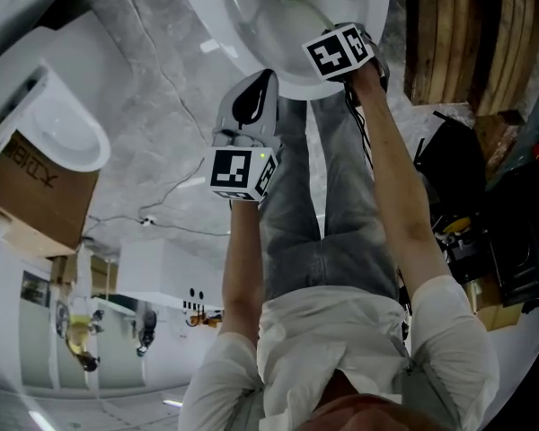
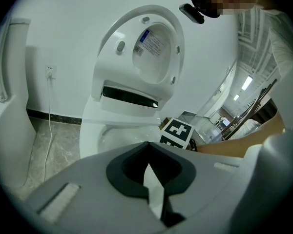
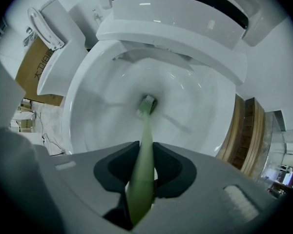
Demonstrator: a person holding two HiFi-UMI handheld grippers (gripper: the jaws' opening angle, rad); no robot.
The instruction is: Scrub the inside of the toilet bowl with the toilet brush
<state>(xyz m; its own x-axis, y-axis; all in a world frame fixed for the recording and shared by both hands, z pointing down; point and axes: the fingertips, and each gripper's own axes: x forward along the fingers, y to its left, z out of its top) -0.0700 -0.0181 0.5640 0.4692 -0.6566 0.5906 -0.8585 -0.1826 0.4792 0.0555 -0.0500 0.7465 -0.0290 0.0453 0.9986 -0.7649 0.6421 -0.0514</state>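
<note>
Brush (image 3: 144, 130) handle is clamped in the right hand-held gripper (image 3: 145, 172) and aimed steeply down so the bristles reach the bowl (image 3: 88, 106) bottom. Left hand-held gripper (image 2: 149, 172) is held clear, jaws together, empty.

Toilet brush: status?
Right gripper shut on toilet brush, bristles low in toilet bowl. Left gripper shut, empty, outside the bowl. No obstruction seen.

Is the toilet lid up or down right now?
Up. In the left gripper view the lid stands raised behind the open bowl.
</note>
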